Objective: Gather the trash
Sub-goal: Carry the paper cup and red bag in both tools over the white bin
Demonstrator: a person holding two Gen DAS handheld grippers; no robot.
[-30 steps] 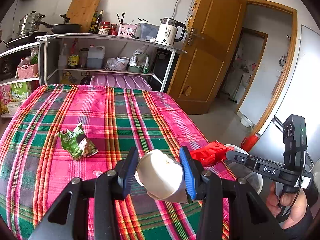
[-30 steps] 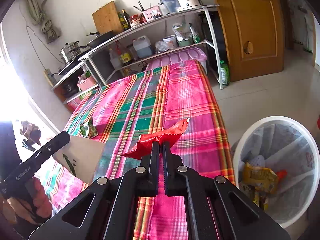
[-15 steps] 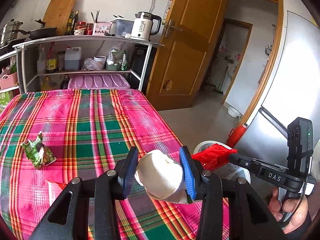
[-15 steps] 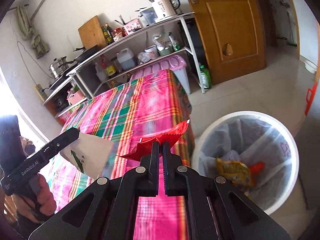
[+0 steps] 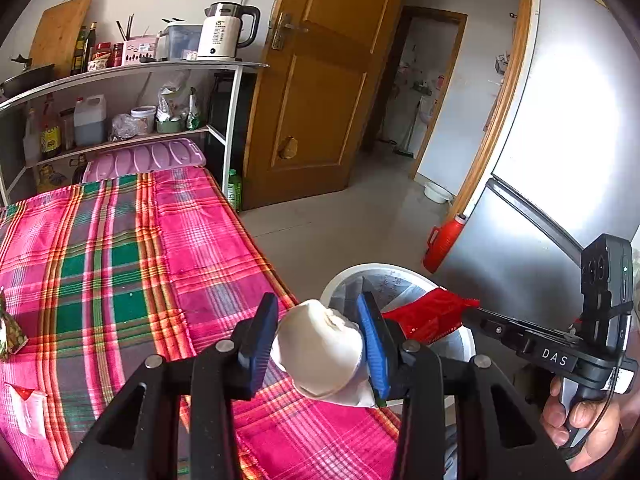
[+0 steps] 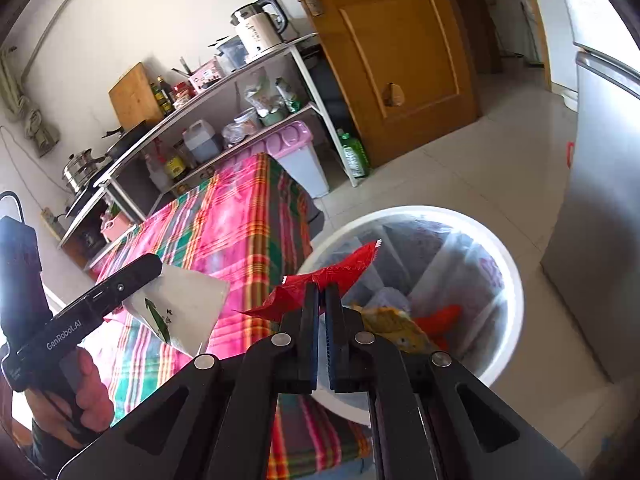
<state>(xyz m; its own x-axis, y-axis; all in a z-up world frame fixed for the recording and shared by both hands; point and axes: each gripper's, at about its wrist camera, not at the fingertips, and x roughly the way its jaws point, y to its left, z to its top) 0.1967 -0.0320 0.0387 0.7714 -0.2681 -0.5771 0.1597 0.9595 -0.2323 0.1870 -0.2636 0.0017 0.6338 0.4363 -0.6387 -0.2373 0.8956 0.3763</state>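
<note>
My left gripper (image 5: pixel 318 340) is shut on a squashed white paper cup (image 5: pixel 320 348), held over the table's right edge beside the bin; the cup also shows in the right wrist view (image 6: pixel 180 308). My right gripper (image 6: pixel 322 296) is shut on a red wrapper (image 6: pixel 332 276), held over the rim of the white trash bin (image 6: pixel 508 280). The wrapper (image 5: pixel 428 312) and bin (image 5: pixel 340 280) also show in the left wrist view. The bin holds yellow and red wrappers (image 6: pixel 400 324).
The table has a pink and green plaid cloth (image 5: pixel 120 264). A green snack bag (image 5: pixel 8 332) and a white sachet (image 5: pixel 28 408) lie at its left. A fridge (image 5: pixel 560 160), red bottle (image 5: pixel 444 240), shelf rack (image 5: pixel 120 100) and wooden door (image 5: pixel 320 92) stand around.
Both grippers have swung right, from over the table to the bin at its edge. The red wrapper now hangs over the bin's rim. Both grips are unchanged.
</note>
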